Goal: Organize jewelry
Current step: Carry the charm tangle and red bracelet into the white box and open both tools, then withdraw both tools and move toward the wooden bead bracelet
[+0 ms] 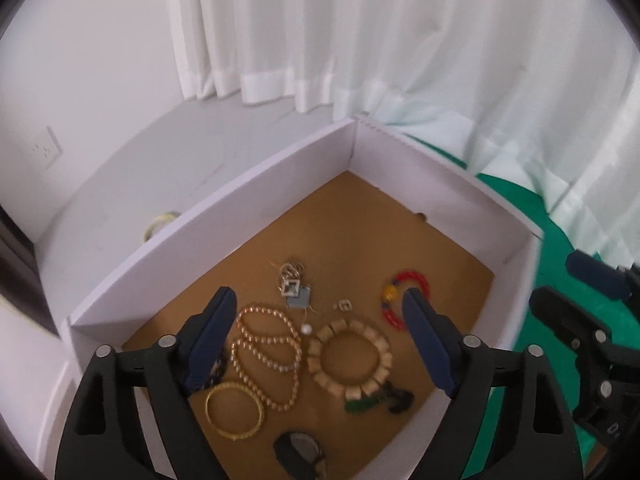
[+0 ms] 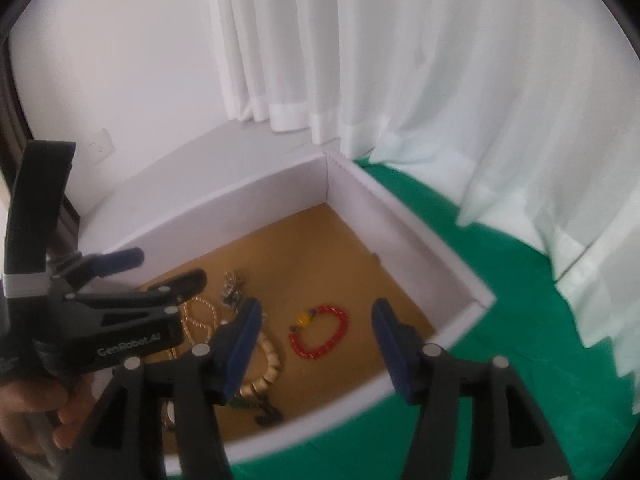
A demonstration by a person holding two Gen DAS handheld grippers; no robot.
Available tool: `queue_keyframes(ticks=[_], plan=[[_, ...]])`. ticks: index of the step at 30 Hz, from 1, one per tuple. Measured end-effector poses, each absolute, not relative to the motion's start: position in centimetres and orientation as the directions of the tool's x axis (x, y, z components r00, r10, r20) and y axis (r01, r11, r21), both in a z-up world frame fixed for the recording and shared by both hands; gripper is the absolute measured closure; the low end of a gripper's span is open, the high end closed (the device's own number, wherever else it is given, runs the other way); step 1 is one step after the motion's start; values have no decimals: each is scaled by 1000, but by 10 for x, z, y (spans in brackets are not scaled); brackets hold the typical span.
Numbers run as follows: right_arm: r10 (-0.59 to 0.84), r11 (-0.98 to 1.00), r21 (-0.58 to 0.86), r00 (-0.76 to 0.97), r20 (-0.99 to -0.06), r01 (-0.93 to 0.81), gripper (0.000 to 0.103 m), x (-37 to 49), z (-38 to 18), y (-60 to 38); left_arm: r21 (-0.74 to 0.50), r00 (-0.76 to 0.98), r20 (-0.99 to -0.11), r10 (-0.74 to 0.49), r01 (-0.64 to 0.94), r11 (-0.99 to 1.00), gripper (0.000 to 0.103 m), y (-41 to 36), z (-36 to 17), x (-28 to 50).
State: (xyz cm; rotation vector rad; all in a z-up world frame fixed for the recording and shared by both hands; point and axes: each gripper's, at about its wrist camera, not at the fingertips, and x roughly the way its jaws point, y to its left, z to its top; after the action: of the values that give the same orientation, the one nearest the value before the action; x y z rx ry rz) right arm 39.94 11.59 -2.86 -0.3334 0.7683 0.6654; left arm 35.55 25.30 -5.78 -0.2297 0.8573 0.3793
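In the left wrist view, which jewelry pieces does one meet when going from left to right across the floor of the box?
Gold bangle → pearl-like bead necklace → square pendant → wooden block bracelet → red bead bracelet. The small pieces near the front wall overlap others in this order, so I leave them out.

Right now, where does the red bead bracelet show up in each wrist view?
Left wrist: red bead bracelet lies right of centre on the brown floor of the white box, partly behind a finger of the left gripper.
Right wrist: centre, between the open right gripper's fingers.
Shared landmark: the box's far corner.
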Motion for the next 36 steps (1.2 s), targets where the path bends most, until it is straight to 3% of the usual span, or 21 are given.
queue_keyframes(ticks=[12, 19, 24, 31, 36], plan=[[422, 801, -66, 640, -642, -595, 45, 298, -7, -24, -20, 735, -645, 208, -288, 957, 13, 131, -31, 259], [371, 849, -62, 676, -637, -524, 45, 261, -1, -92, 4, 768, -621, 155, -194, 981, 11, 74, -29, 240], [338, 877, -58, 700, -629, -476, 45, 249, 0, -132, -20, 725, -686, 56, -96, 995, 10, 39, -50, 241], [223, 960, 5, 751, -622, -280, 45, 258, 7, -236, -53, 620, -781, -71, 47, 997, 10, -11, -92, 259], [180, 983, 109, 666, -724, -147, 45, 282, -23, -297, -69, 535, -834, -134, 139, 988, 10, -56, -109, 286]])
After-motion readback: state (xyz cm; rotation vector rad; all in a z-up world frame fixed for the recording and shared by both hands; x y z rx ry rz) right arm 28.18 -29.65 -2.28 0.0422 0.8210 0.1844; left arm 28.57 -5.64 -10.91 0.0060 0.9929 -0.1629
